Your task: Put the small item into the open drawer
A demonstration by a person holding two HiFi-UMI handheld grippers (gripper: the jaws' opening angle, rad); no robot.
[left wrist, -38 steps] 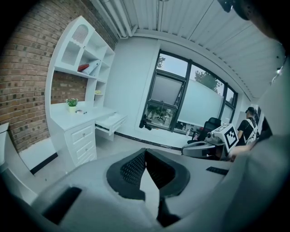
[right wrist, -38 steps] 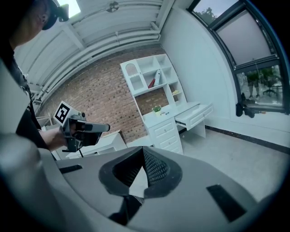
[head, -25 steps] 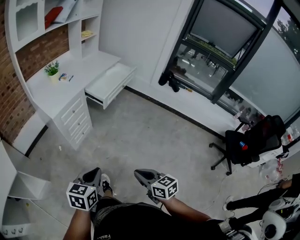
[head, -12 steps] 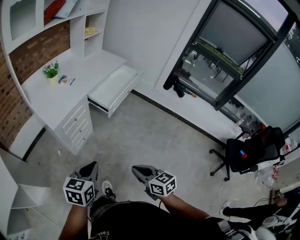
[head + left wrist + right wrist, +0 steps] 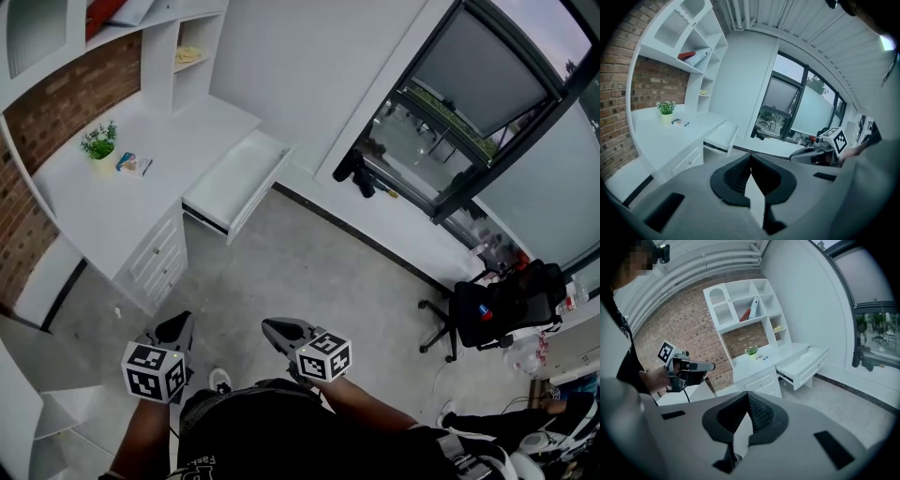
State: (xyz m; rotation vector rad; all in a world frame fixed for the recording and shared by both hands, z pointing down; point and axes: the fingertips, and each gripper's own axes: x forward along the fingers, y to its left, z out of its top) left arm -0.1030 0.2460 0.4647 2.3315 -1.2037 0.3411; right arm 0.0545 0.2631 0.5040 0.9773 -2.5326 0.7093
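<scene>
The left gripper [image 5: 180,324] and the right gripper [image 5: 274,328] are held low in the frame, fingers clenched on nothing. The small flat blue-and-white box [image 5: 134,164] is seen at upper left on the white table [image 5: 84,202], just beside a small green potted plant [image 5: 97,142]. The open white drawer [image 5: 236,176] juts out to its right. Bare grey floor [image 5: 309,272] lies between the grippers and the table. A black office chair [image 5: 497,309] is seen at lower right.

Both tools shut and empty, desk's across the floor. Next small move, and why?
Probably step toward the desk. The small item lies on its top beside the plant, far beyond the left tool and right tool, both shut on nothing. The open drawer is over there too, so nothing looks graspable from here.
</scene>
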